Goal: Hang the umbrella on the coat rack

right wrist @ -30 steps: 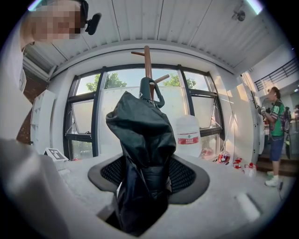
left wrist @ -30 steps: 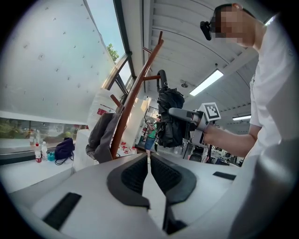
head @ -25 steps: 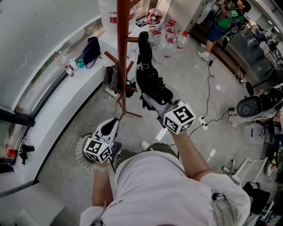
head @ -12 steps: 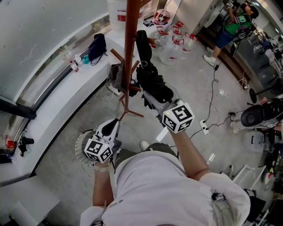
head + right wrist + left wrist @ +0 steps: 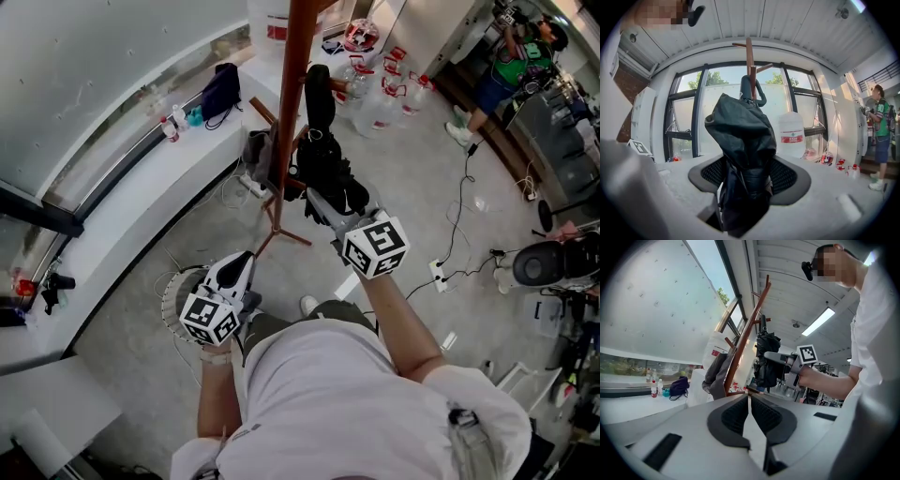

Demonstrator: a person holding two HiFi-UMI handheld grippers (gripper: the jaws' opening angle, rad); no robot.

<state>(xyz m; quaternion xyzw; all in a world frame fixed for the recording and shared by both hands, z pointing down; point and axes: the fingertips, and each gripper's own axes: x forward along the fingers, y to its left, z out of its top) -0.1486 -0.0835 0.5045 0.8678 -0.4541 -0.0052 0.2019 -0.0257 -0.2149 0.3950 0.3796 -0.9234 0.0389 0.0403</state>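
Right gripper [image 5: 325, 202] centre frame in the head view, and its fingers are clamped on the folded umbrella [image 5: 323, 169]: black, crumpled fabric bunched round a slim shaft, standing up out of the grip. In the right gripper view the umbrella [image 5: 740, 140] fills the middle, ribbed dark pads pressed to both sides of it, the smooth curved hook handle on top right in front of the coat rack [image 5: 749, 51]. Whether handle and pole touch, I can't tell.

The coat rack [image 5: 292, 112] is a reddish-brown wooden pole with short angled pegs and splayed feet, top centre of the head view. A limp grey garment [image 5: 258, 155] hangs on its left side.

Left gripper [image 5: 239, 261] sits low at lower left, fingers closed together with nothing between them; the left gripper view shows the two textured pads meeting [image 5: 750, 401].

Containers: clear plastic jugs [image 5: 375, 103] with red caps cluster on the concrete floor past the rack, contents unclear. A dark blue bag [image 5: 223, 89] slumps on the white window ledge [image 5: 141, 216], with small bottles [image 5: 173, 122] beside it
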